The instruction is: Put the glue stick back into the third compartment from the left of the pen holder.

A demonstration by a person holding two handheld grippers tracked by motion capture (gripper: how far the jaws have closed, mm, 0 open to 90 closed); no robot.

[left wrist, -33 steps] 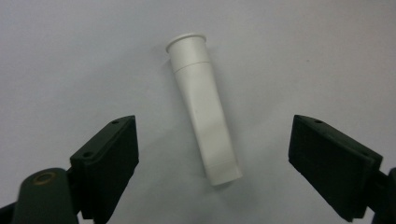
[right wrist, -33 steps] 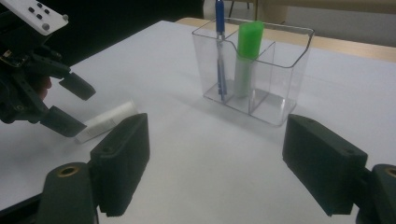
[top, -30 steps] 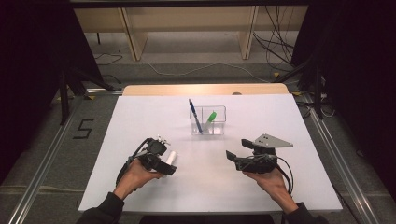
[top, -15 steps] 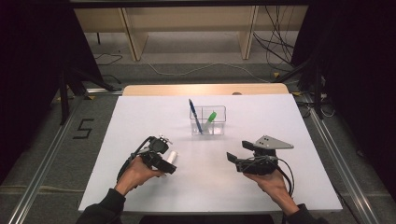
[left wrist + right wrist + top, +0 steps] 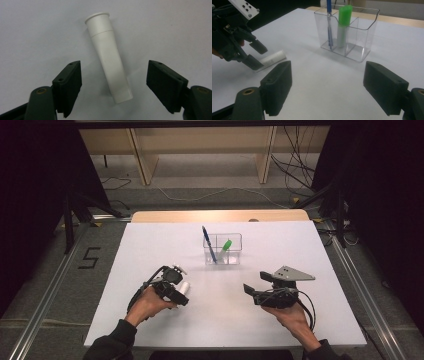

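Nearest the person, two hands come in from the bottom of the high view, each holding a black two-fingered gripper over the white counter (image 5: 150, 250). The left gripper (image 5: 113, 87) points down at a small white plastic tube with a flared rim (image 5: 107, 57), which lies flat on the counter. Its fingers (image 5: 68, 85) stand apart on either side of the tube's lower end, with clear gaps to the tube on both sides; they have just been closing in, and neither pad presses on it yet. In the high view the same tube (image 5: 184, 287) peeks out just beside that gripper's tip.

The right gripper (image 5: 327, 87), which carries a grey three-cornered plate, is held well apart from the left one, with its fingers (image 5: 278, 85) wide apart and nothing between them.

Farther back, near the middle of the counter, stands a clear plastic organiser box with compartments (image 5: 235, 240). A blue pen (image 5: 209, 244) leans in its left compartment, and a white marker with a green cap (image 5: 343, 25) stands beside it in the next.
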